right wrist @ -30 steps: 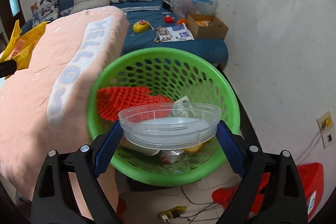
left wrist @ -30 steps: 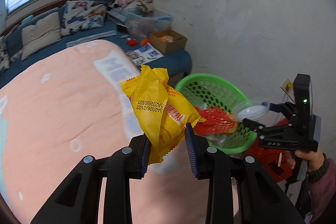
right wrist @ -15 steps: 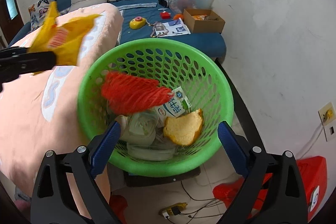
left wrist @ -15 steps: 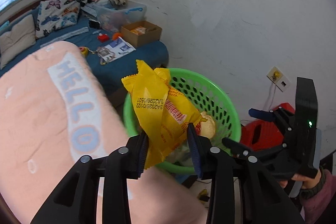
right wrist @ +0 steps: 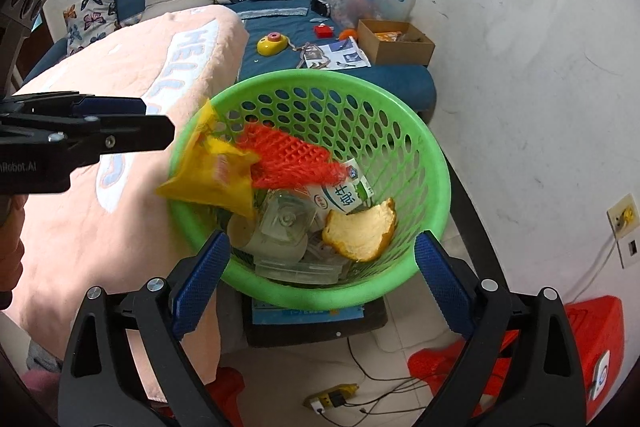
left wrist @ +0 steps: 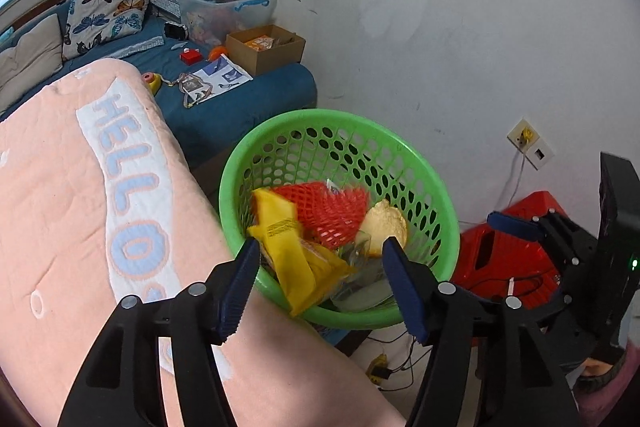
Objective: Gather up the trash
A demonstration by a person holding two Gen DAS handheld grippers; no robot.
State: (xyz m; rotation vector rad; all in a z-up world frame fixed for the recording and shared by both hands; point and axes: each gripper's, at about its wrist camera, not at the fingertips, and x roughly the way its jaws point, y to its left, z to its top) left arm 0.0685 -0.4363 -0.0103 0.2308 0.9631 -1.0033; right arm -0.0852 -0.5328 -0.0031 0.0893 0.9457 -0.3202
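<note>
Here we see the left gripper (left wrist: 322, 277) with jaws spread, empty; the yellow wrapper (left wrist: 292, 255) lies blurred at the green basket's (left wrist: 436, 187) near rim. The right gripper (right wrist: 320, 281) is also spread, empty, over the basket.

The yellow wrapper (right wrist: 208, 175) is motion-blurred, hiding part of the green basket (right wrist: 420, 147) rim.
</note>
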